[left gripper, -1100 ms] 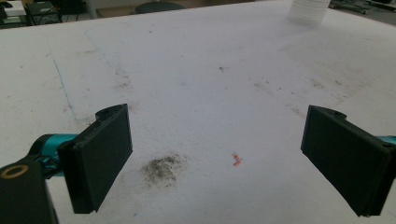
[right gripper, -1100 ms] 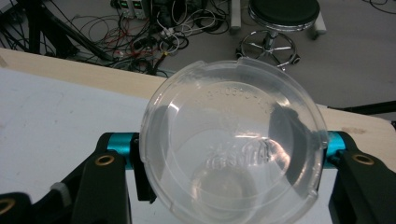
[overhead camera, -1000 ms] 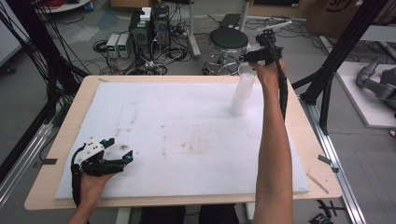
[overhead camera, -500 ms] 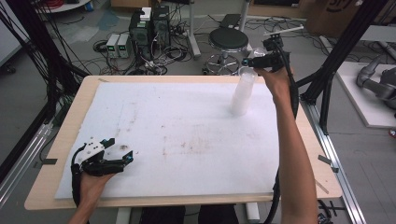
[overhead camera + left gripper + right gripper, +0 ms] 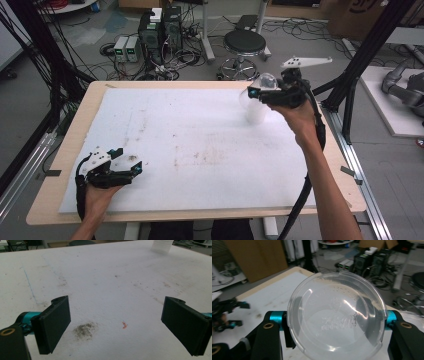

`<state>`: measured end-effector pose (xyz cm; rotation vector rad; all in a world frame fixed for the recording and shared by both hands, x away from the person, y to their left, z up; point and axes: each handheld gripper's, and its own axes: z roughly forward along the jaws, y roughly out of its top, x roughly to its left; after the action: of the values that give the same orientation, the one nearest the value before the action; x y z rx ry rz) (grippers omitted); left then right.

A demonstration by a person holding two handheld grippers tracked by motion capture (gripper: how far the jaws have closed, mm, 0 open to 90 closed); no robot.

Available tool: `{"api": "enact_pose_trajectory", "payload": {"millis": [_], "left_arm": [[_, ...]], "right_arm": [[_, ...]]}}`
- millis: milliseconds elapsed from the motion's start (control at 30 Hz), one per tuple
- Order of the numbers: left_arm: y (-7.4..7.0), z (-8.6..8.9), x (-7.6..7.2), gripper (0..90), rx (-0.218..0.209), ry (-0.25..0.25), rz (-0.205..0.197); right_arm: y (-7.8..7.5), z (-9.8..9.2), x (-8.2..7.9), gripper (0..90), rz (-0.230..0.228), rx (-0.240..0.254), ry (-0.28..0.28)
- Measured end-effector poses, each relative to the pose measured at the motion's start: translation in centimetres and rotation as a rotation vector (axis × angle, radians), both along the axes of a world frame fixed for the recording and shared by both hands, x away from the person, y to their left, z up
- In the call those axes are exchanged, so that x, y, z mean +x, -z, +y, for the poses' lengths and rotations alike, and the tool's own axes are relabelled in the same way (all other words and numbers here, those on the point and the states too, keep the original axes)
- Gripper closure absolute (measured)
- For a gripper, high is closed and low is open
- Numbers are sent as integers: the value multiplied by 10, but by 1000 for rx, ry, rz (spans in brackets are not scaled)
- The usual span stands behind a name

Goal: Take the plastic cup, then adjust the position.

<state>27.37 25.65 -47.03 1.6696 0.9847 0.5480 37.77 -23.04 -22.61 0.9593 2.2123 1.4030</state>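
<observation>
My right gripper (image 5: 257, 92) is up in the air over the table's far right and is shut on a clear plastic cup (image 5: 264, 83), tilted on its side. In the right gripper view the cup (image 5: 337, 315) faces the camera as a round clear disc between the two black jaws. Just below it, a short stack of white cups (image 5: 256, 112) stands on the white board (image 5: 200, 135); the same stack (image 5: 162, 245) appears far off in the left gripper view. Near the front left edge, my left gripper (image 5: 131, 165) rests open, with nothing between its pads (image 5: 53, 325).
The board carries dark smudges (image 5: 85, 330) and a small orange scrap (image 5: 124, 325) ahead of the left jaws. Behind the table are a stool (image 5: 245, 45), computer boxes (image 5: 160, 30) and cables on the floor. A black frame post (image 5: 360, 65) rises at the right.
My right gripper has risen and drawn back toward the right with the clear cup, which now hangs tilted off the stack. The left gripper has stayed put.
</observation>
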Motion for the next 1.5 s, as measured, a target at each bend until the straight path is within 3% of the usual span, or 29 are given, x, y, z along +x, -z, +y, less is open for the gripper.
{"api": "enact_pose_trajectory", "payload": {"millis": [33,67,100,433,567,833,1033,1500], "left_arm": [[0,0,0,87,0,1,0],[0,0,0,87,0,1,-2],[0,0,0,87,2,2,-1],[0,-1,0,87,7,3,-2],[0,-1,-1,87,14,5,-12],[0,-3,-2,87,25,1,-14],[0,-3,-2,87,34,-2,-22],[0,-4,-2,87,36,2,-24]], "right_arm": [[8,7,-12,404,-3,15,-48],[8,7,-12,404,-3,15,-48],[16,13,-20,404,-9,14,-87],[49,35,-44,404,-14,2,-238],[72,44,-57,406,-45,56,-313],[97,54,-60,407,-47,88,-378],[112,61,-60,414,-33,76,-406],[113,66,-59,415,-30,66,-410]]}}
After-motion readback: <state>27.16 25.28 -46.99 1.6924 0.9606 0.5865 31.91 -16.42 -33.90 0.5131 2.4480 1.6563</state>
